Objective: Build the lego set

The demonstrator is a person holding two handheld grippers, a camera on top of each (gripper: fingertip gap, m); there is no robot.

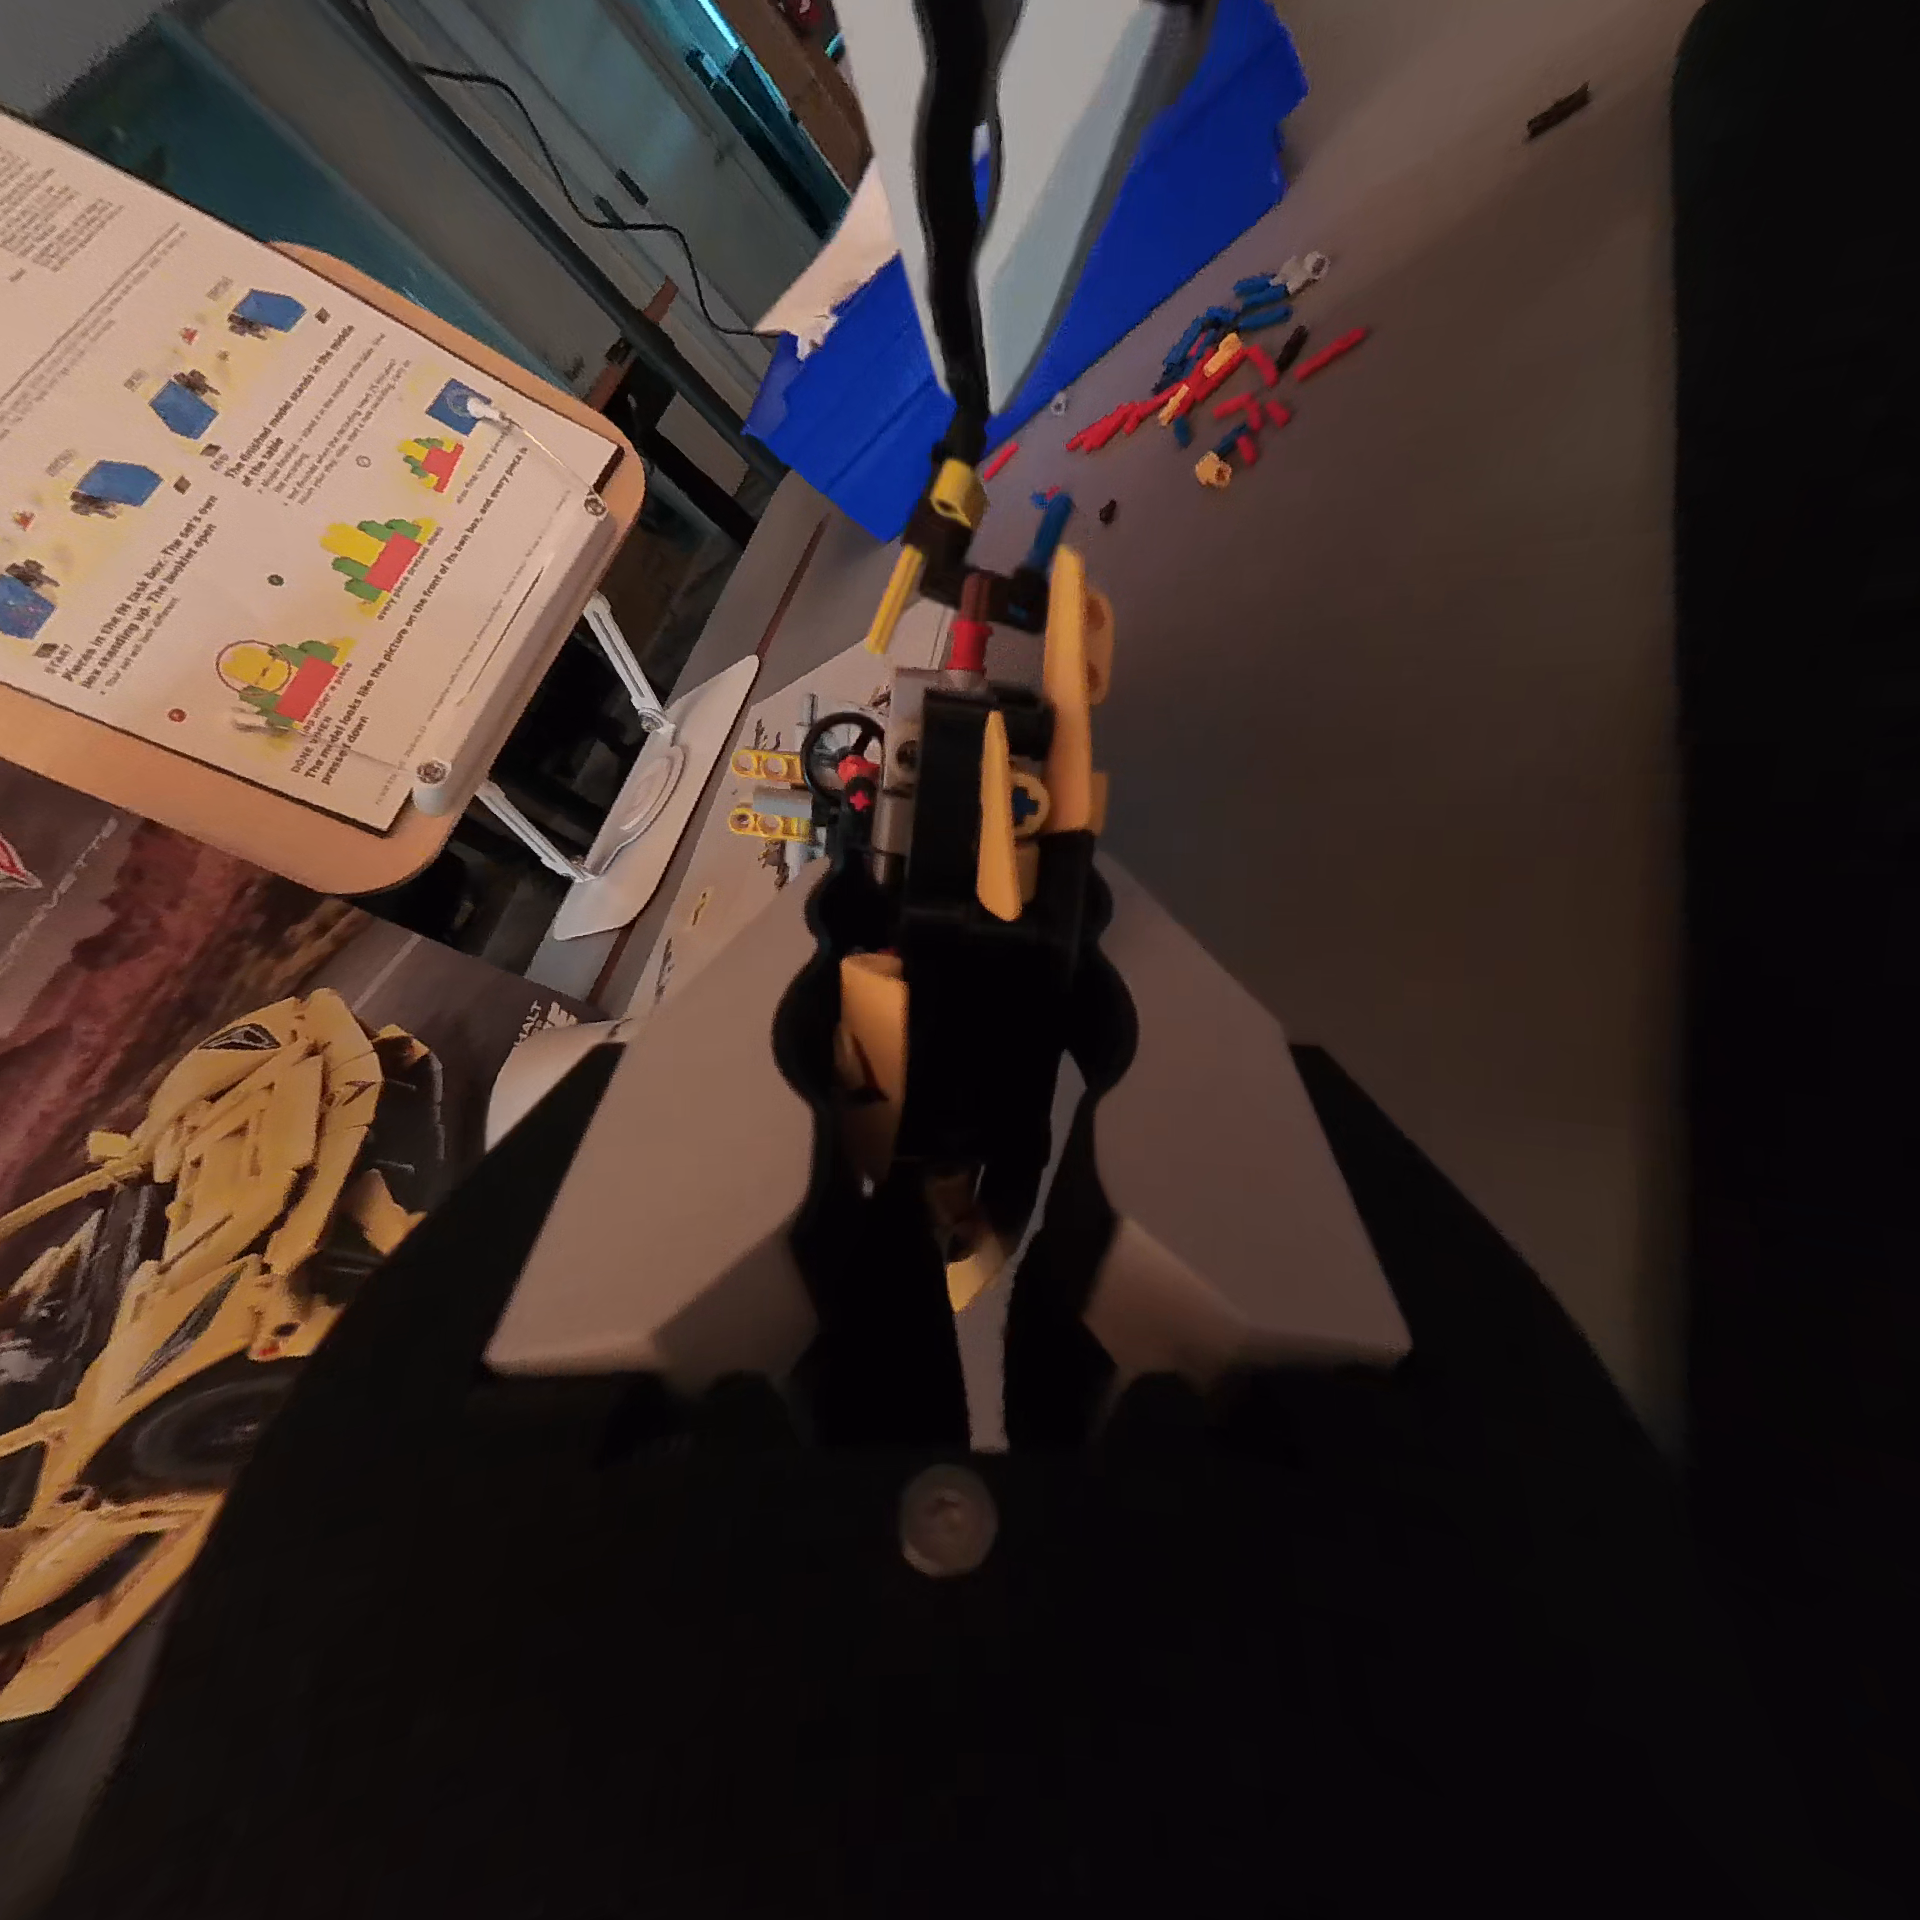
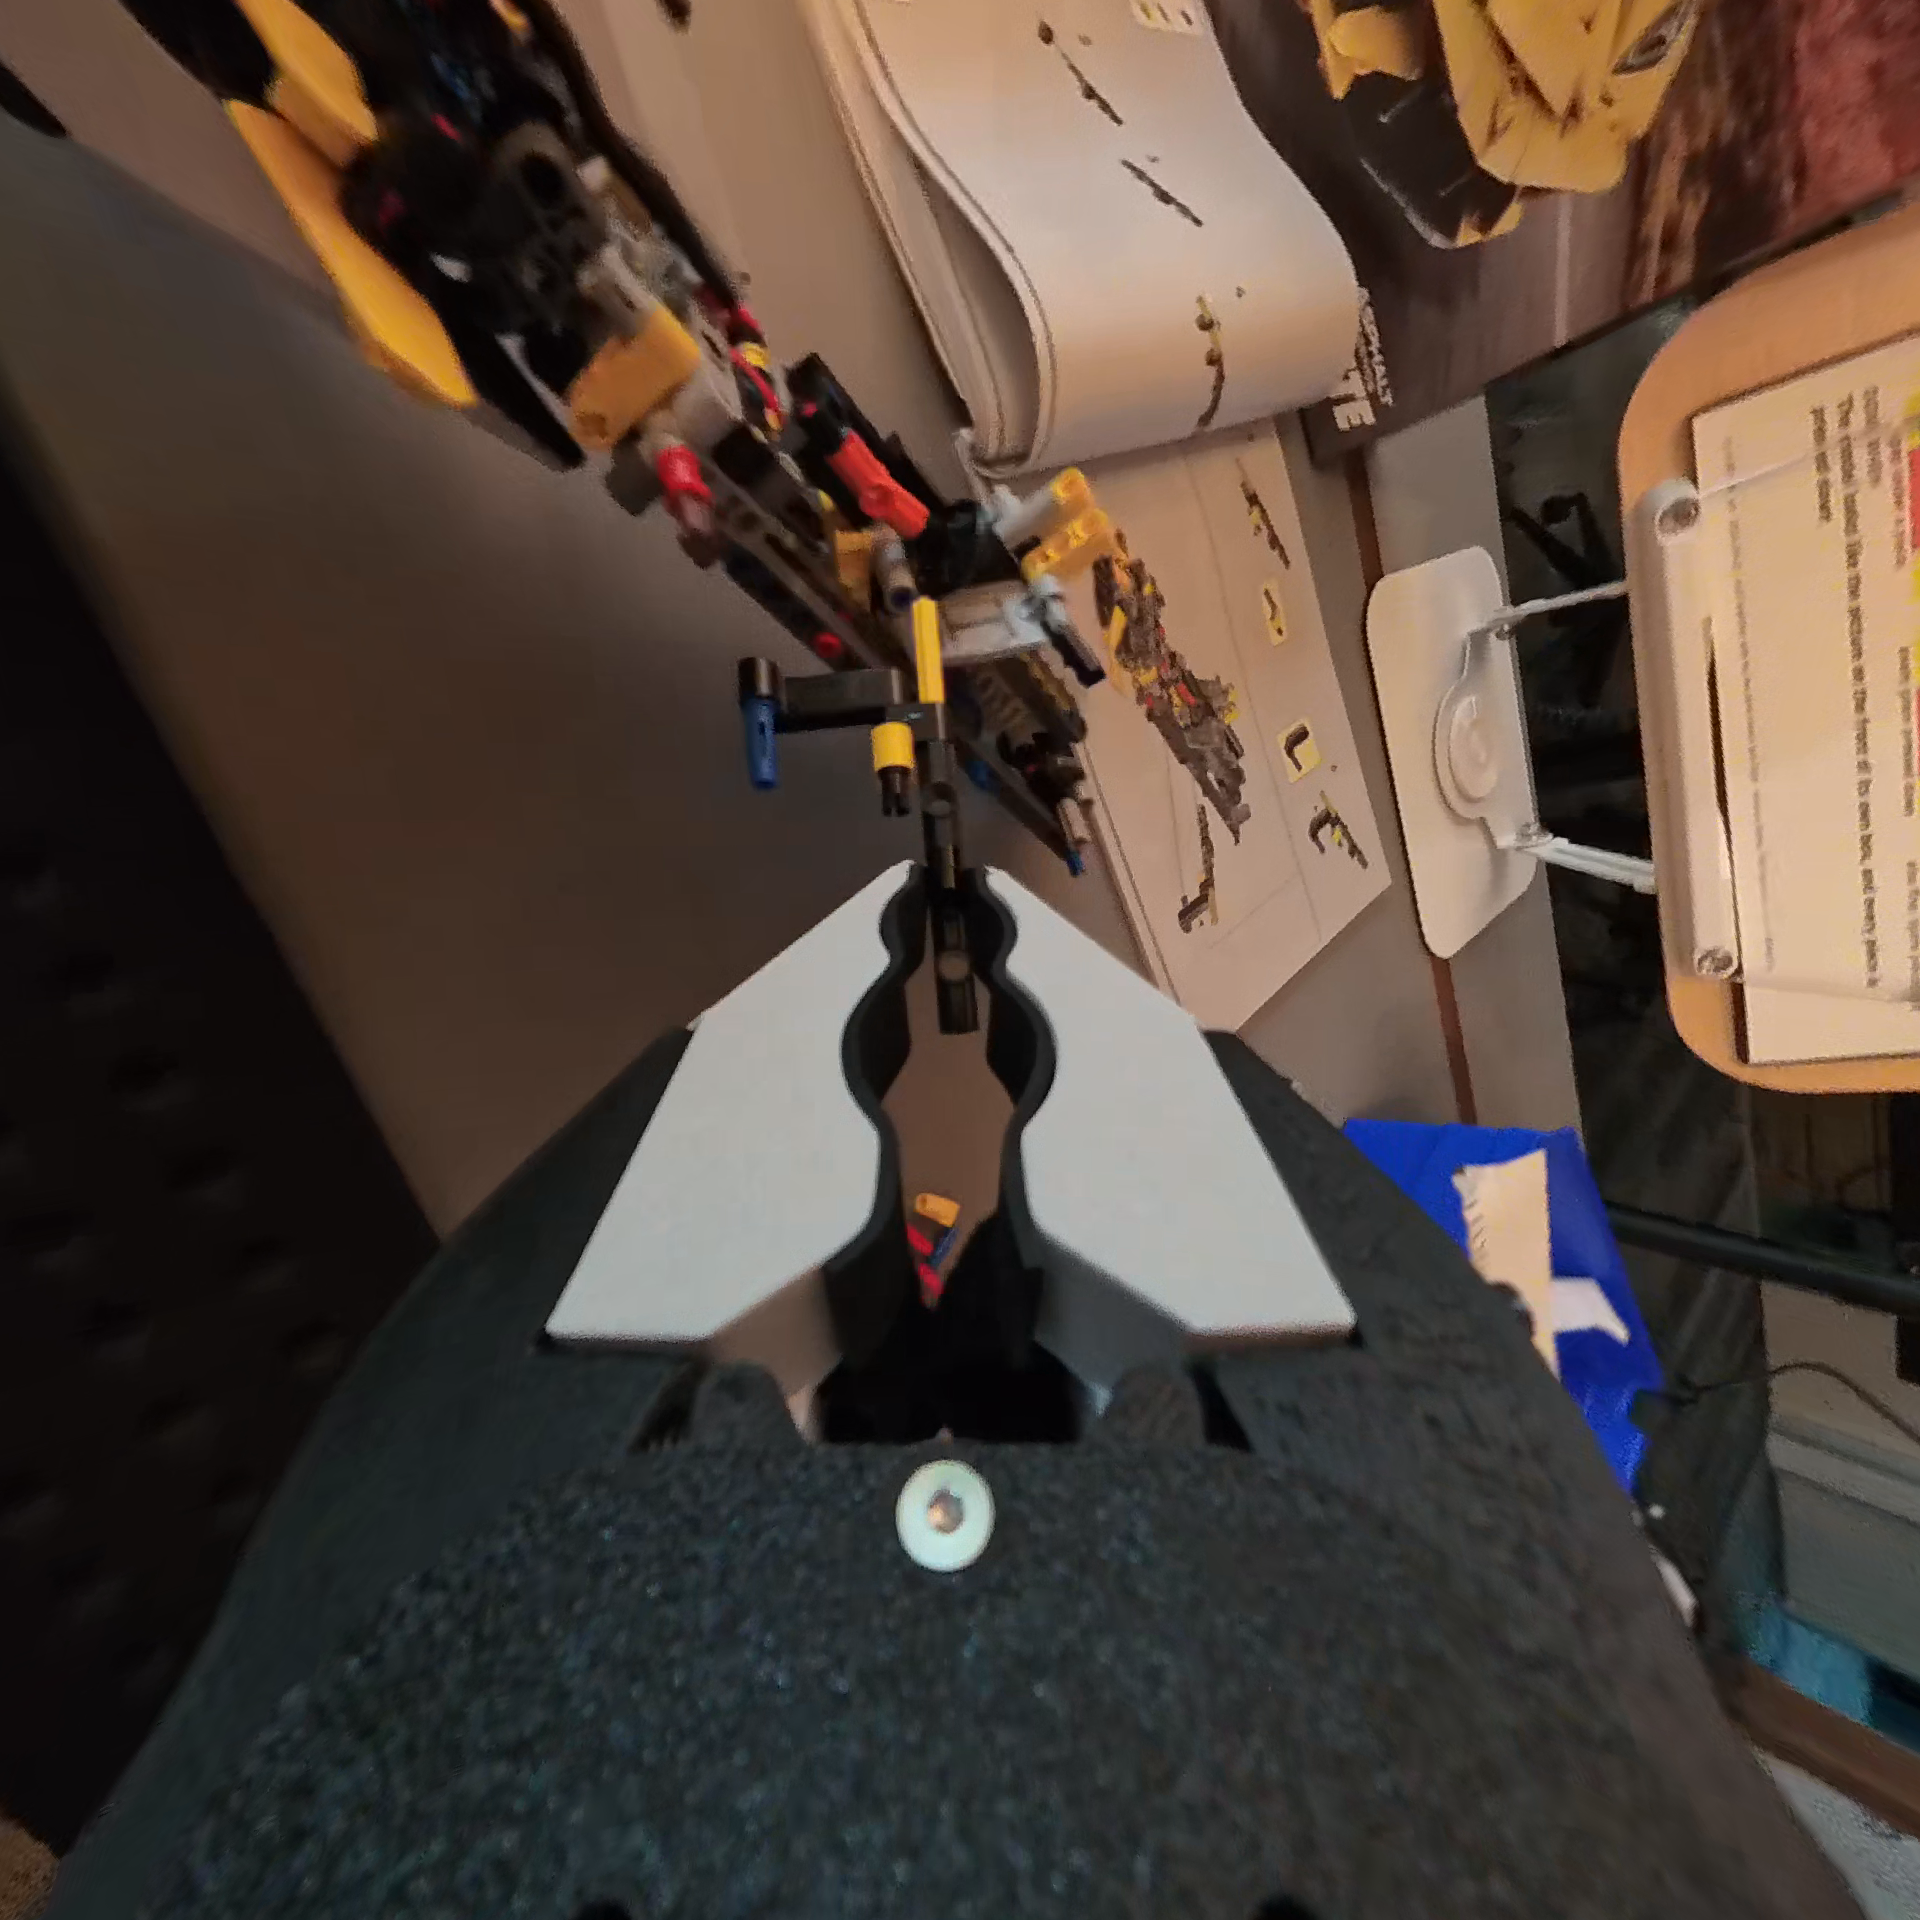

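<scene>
Currently, the left gripper [image 1: 951, 1049] is clamping the car chassis [image 1: 966, 831]; the right gripper [image 2: 948, 914] is pinching a small sub-assembly [image 2: 914, 717] beside it.

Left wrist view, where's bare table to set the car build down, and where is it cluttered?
Bare grey table lies right of the car build in the left gripper, below the loose pieces. It is crowded at those pieces beside the blue bin, and left, around the open instruction booklet and set box.
</scene>
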